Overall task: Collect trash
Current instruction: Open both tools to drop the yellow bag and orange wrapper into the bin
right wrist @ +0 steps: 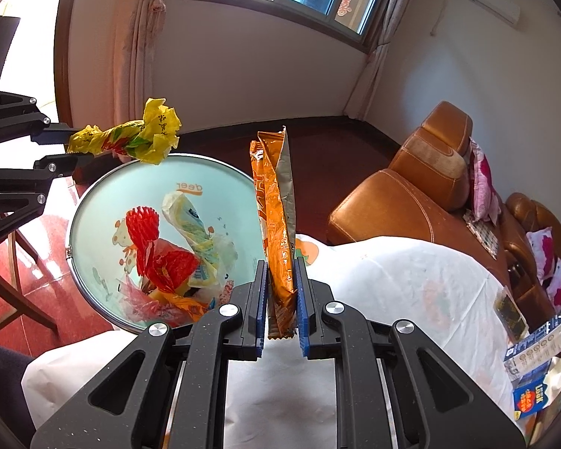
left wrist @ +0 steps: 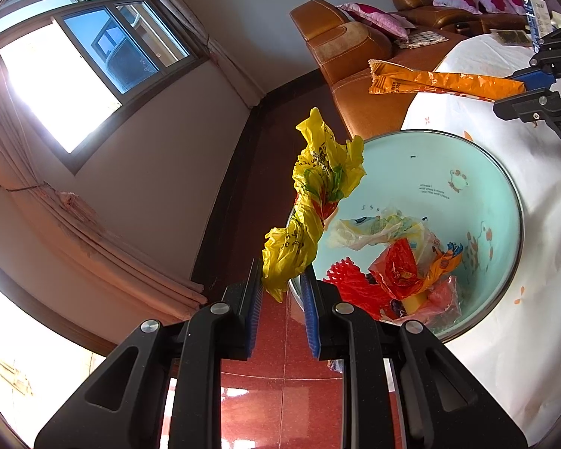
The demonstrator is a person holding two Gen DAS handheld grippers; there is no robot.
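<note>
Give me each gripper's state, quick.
Left gripper: shut on the yellow plastic bag.
Right gripper: shut on the orange snack wrapper.

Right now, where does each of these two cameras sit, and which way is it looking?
Left wrist: on the left gripper, looking down along it at the yellow bag it holds over the bin.
Right wrist: on the right gripper, facing the orange wrapper it holds.
Both show the bin, both bags, and the other gripper.
</note>
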